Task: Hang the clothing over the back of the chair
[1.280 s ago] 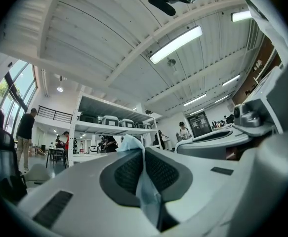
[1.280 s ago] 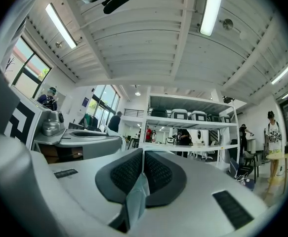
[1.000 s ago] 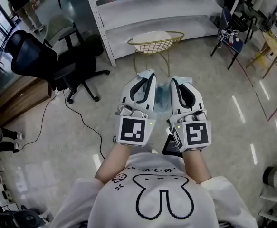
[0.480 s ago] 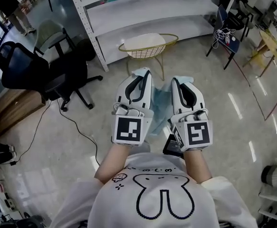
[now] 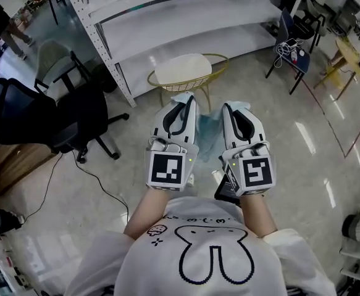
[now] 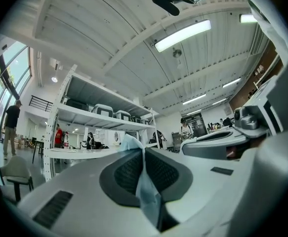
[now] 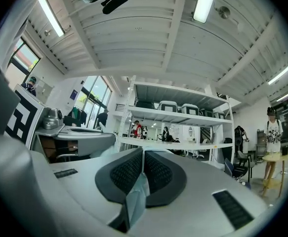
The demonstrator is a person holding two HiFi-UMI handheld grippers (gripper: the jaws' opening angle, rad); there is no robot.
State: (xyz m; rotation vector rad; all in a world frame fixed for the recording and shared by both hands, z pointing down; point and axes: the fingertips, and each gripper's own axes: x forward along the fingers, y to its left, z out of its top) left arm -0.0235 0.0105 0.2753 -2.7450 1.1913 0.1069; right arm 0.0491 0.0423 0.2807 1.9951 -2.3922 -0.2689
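We look from the person's head steeply down, past a white shirt (image 5: 210,258), onto the left gripper (image 5: 183,98) and right gripper (image 5: 238,106) close below, with the floor (image 5: 291,165) beyond. Each gripper view sits low just behind its own jaws, very near them. It faces along them roughly level and tipped slightly up, so the ceiling (image 6: 109,28) fills its top half. All three views share the white shelving unit (image 5: 186,17) ahead and the light blue clothing (image 5: 209,131) pinched in both pairs of jaws. Each gripper view catches the other gripper at its inner edge.
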